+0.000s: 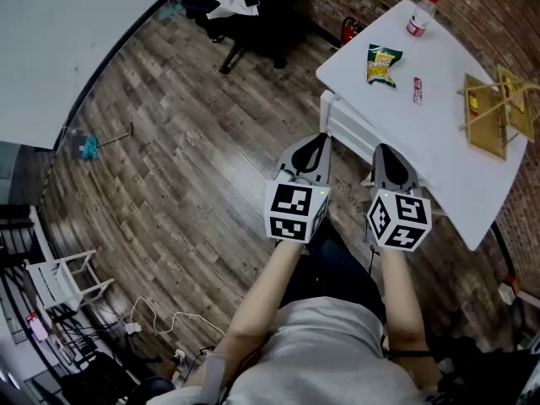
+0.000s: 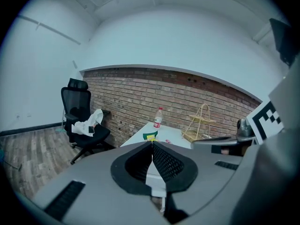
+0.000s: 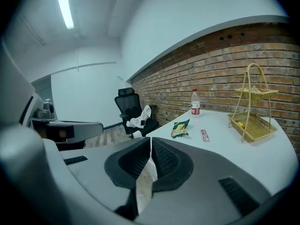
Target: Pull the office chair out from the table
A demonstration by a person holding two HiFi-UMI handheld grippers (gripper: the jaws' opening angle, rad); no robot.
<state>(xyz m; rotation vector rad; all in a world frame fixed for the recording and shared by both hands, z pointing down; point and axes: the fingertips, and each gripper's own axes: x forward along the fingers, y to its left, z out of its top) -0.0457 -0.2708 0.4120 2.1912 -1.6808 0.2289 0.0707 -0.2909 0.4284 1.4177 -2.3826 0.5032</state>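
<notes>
The black office chair (image 1: 253, 11) stands far off by the brick wall, with white cloth and a dark phone on its seat. It also shows in the left gripper view (image 2: 80, 123) and the right gripper view (image 3: 132, 112). My left gripper (image 1: 316, 143) and right gripper (image 1: 385, 153) hover side by side at the near edge of the white table (image 1: 447, 154), well short of the chair. In the left gripper view the left gripper (image 2: 152, 143) has its jaws together and empty. The right gripper (image 3: 150, 139) in its own view is likewise shut with nothing held.
On the table lie a water bottle (image 1: 420, 13), a green snack bag (image 1: 382, 64), a small red packet (image 1: 417, 90) and a bamboo basket rack (image 1: 494, 112). A second white table (image 1: 51, 40) fills the upper left. A mop (image 1: 94, 146), a white rack (image 1: 63, 277) and cables (image 1: 160, 323) sit on the wooden floor.
</notes>
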